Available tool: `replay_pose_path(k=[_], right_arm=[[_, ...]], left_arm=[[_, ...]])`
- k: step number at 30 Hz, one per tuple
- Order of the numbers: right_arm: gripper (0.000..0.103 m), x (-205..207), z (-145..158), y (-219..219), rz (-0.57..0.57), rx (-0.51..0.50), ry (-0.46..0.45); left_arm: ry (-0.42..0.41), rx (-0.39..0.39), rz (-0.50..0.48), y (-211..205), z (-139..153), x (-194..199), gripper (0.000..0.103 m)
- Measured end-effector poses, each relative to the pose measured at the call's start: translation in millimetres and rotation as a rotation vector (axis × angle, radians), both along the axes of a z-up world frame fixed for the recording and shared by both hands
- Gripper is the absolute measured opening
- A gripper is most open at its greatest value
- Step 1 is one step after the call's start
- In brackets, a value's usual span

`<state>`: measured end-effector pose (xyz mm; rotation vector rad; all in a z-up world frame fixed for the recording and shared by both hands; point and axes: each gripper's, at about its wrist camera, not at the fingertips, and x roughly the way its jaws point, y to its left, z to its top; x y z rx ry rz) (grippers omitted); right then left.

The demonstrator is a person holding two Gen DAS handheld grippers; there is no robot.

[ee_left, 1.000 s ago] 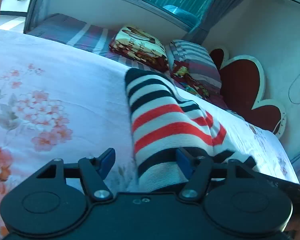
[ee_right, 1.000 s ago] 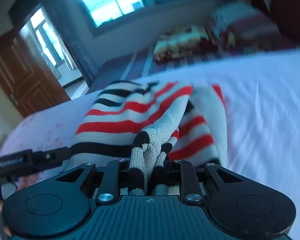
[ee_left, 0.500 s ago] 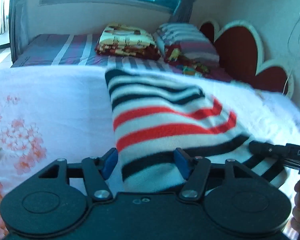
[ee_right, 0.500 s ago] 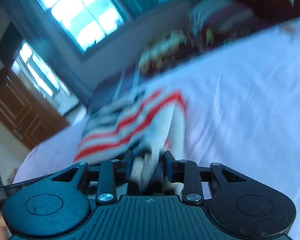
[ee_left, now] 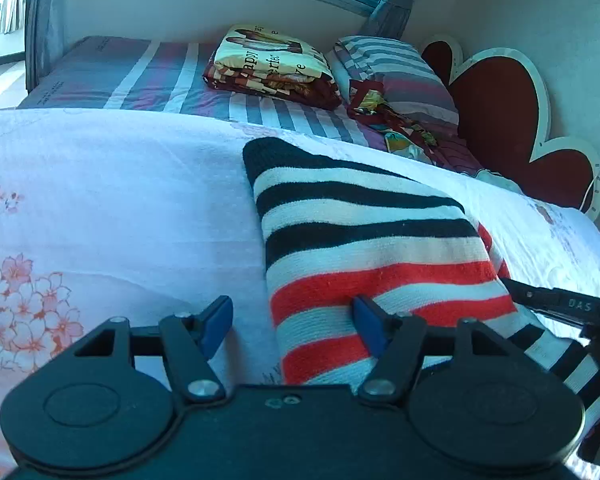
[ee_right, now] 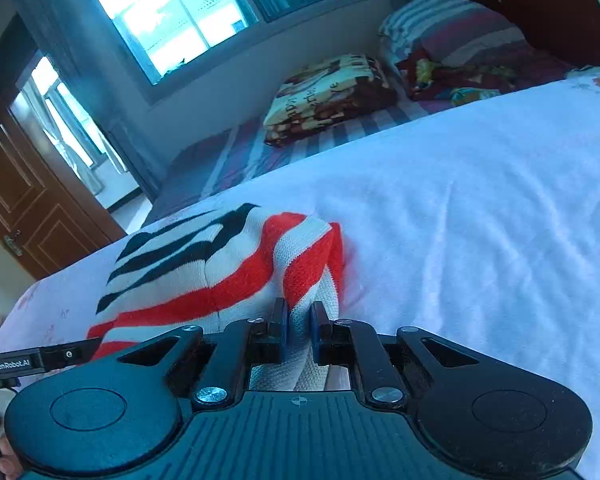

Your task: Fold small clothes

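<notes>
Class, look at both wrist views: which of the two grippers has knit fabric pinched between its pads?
The right gripper: its jaws are closing on a bunched edge of the striped garment. The left gripper is opening, its pads apart and clamping nothing.

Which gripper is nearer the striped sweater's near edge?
Right. The right gripper has its jaws closing on a fold of the striped sweater. The left gripper is opening, astride the sweater's left edge, one pad over the knit and the other over the bedsheet.
</notes>
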<state>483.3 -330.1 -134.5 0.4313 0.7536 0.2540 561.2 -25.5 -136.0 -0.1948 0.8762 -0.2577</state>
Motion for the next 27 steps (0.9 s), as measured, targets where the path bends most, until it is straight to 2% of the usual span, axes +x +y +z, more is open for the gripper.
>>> replay_pose_path(k=[1,3,6,8,11,14,16,18,20,23,25,27], right_arm=[[0.010,-8.5,8.7,0.3,-0.006,-0.010,-0.022],[0.010,-36.0,31.9,2.1,0.016,-0.028,-0.097],[0.010,-77.6,54.8,16.5,0.110,-0.106,-0.172],[0.000,-99.3,58.5,27.9,0.161,-0.157,-0.187],[0.000,-117.1,44.9,44.0,0.224,-0.252,-0.170],[0.000,-110.8,13.9,52.8,0.207,-0.360,-0.070],[0.000,-106.2,-9.1,50.0,0.169,-0.372,0.001],[0.000,-107.9,-22.2,42.1,0.144,-0.322,0.030],[0.000,-126.7,-5.7,36.9,0.088,-0.309,-0.056],[0.000,-142.3,32.5,40.4,0.056,-0.277,-0.235],[0.000,-132.0,44.4,48.1,0.083,-0.264,-0.269],[0.000,-116.6,41.6,59.5,0.120,-0.293,-0.260]], left_arm=[[-0.016,0.012,0.001,1.1,6.3,-6.7,0.060],[-0.058,0.009,-0.020,4.7,18.9,-26.8,0.060],[-0.107,-0.006,-0.063,4.4,31.3,-66.1,0.060],[-0.120,0.003,-0.069,0.9,33.0,-86.3,0.060],[-0.125,0.060,-0.083,-7.9,27.6,-110.0,0.060],[-0.097,0.150,-0.082,-12.7,11.3,-117.3,0.065],[-0.115,0.195,-0.085,-14.9,6.4,-122.2,0.065],[-0.119,0.212,-0.092,-15.5,9.7,-122.8,0.065],[-0.139,0.230,-0.096,-14.1,21.0,-126.8,0.060],[-0.169,0.184,-0.097,-7.6,32.1,-128.1,0.061],[-0.173,0.180,-0.085,-9.8,33.0,-121.0,0.061],[-0.159,0.182,-0.084,-16.2,30.7,-115.7,0.061]])
